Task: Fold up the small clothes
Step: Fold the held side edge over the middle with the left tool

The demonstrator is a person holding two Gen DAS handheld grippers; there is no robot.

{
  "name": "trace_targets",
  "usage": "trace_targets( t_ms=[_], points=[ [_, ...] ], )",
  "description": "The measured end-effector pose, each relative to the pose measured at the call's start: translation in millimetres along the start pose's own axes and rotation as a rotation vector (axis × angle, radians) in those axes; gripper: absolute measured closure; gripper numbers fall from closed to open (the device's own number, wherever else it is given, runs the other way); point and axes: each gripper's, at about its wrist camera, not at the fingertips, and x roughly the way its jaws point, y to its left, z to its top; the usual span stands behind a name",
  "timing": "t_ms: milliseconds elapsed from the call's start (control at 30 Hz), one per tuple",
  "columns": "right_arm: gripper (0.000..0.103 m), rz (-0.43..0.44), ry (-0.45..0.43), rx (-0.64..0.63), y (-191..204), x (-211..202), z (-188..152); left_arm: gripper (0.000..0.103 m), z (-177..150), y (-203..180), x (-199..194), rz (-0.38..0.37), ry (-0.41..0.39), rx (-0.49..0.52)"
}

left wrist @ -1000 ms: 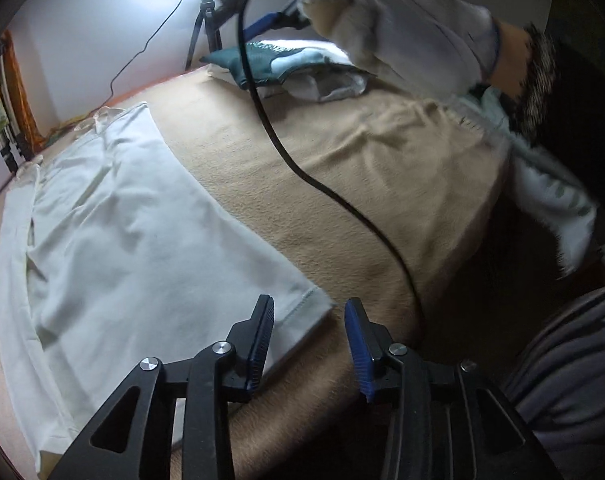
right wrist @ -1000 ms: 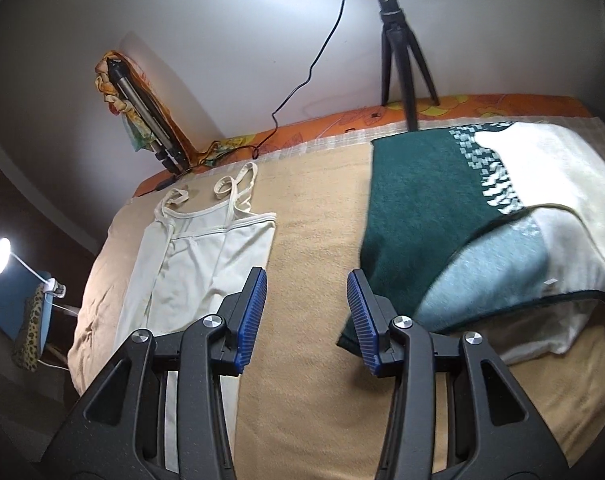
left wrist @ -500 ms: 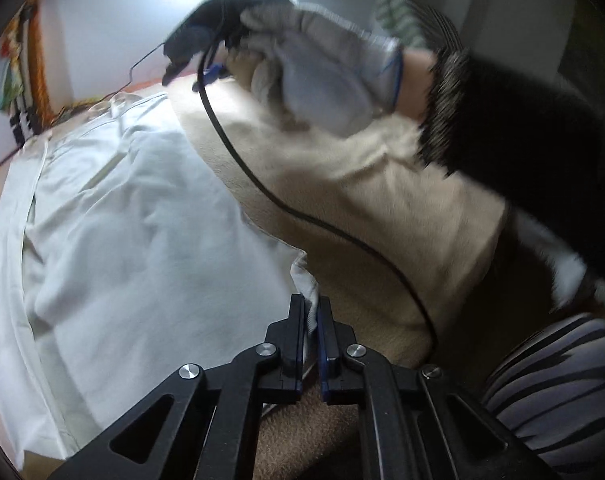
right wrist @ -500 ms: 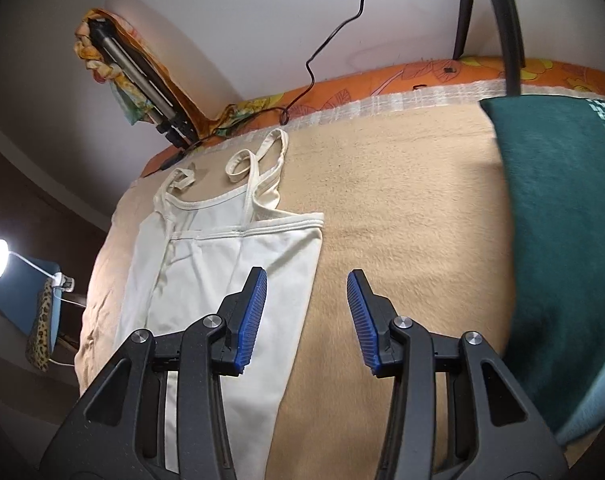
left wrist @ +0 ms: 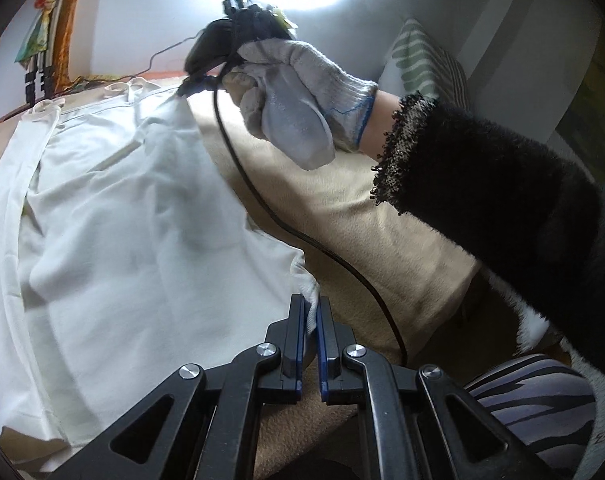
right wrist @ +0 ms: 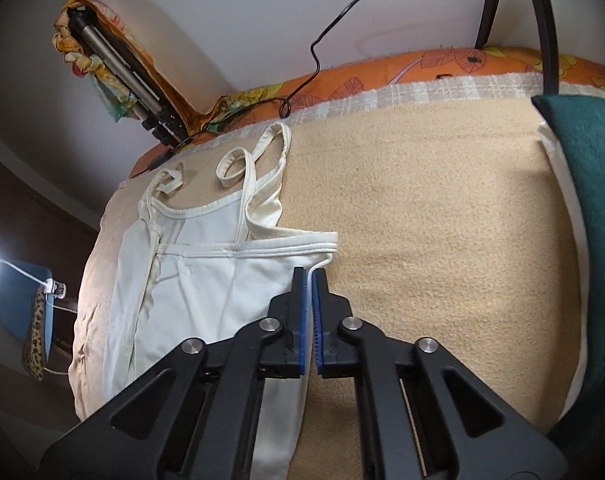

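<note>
A cream strappy top lies flat on the tan blanket. My left gripper is shut on the top's near hem corner. In the left wrist view my right gripper, held by a gloved hand, sits at the top's far armhole corner. In the right wrist view my right gripper is shut on that armhole edge of the top, just below the bound corner. The straps lie toward the wall.
A black cable crosses the blanket beside the top. A green and white folded cloth lies at the right. A tripod's legs stand at the far edge. A folded tripod leans at the far left wall.
Both grippers were open a second ago. The left closed on the hem corner first. The right moved left to the armhole corner and closed on it.
</note>
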Motion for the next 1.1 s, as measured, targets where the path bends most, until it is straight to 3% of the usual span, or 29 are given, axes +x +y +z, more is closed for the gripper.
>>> trace_targets(
  t_ms=[233,333,533,800,1033,1100],
  points=[
    [0.101,-0.081,-0.004,-0.077,37.1,-21.7,11.4,0.101,0.2,14.7,-27.0,-0.033,-0.076,-0.093],
    [0.101,-0.142,0.009,-0.125,61.6,-17.2,14.4,0.101,-4.0,27.0,-38.9,-0.040,-0.108,-0.158],
    [0.101,-0.163,0.039,-0.186,111.3,5.2,20.1,0.101,-13.4,47.0,-55.7,-0.019,-0.145,-0.225],
    [0.101,-0.194,0.111,-0.258,162.6,63.0,12.9,0.101,-33.8,85.0,-63.4,0.020,-0.137,-0.332],
    [0.101,-0.216,0.166,-0.289,168.5,98.5,2.2,0.101,-43.1,97.0,-61.4,0.036,-0.101,-0.359],
    [0.100,-0.204,0.165,-0.307,170.3,100.2,0.2,0.093,-43.8,94.2,-60.8,0.053,-0.098,-0.338]
  ],
)
